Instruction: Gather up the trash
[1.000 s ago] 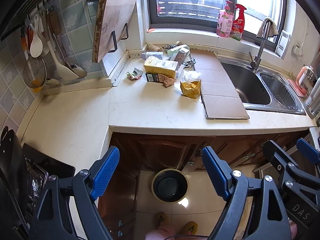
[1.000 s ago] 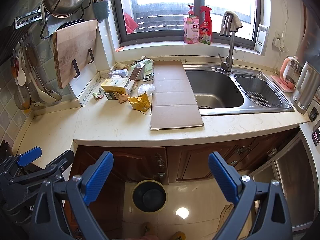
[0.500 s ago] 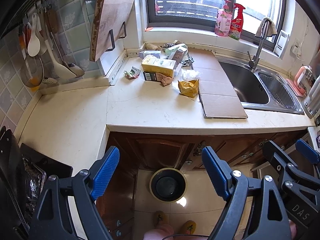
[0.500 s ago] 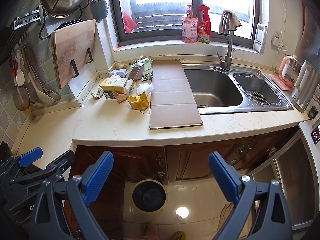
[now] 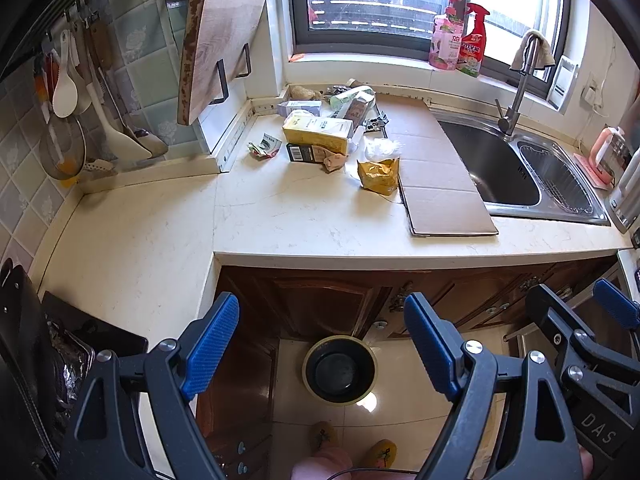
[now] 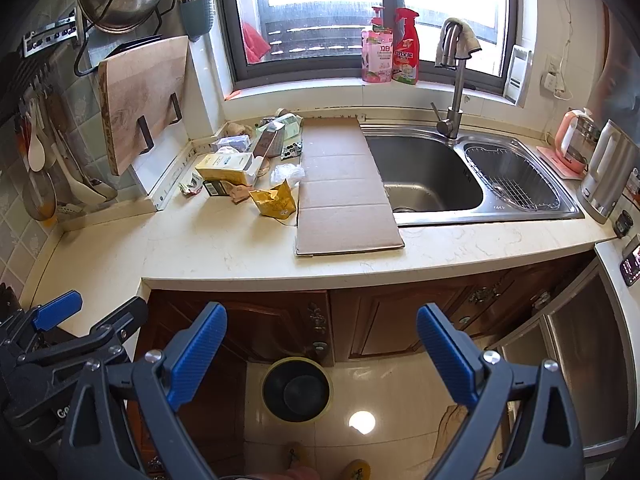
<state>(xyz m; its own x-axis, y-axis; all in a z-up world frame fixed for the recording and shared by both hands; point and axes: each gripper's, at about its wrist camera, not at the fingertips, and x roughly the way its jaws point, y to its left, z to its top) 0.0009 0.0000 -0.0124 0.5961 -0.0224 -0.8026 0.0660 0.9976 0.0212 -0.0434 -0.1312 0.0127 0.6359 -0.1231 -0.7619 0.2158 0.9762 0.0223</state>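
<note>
Trash (image 5: 320,136) box label unreadable; right gripper (image 5: 576,312) reads "DAS".

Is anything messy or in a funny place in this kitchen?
Yes. Trash is heaped in the counter's back corner: a yellow carton, a crumpled yellow bag and scraps. A flat cardboard sheet overlaps the sink edge. The bin on the floor looks empty.

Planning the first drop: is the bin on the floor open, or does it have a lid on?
Open. The bin shows a bare round mouth with a dark inside and no lid; whether it is empty cannot be told.
</note>
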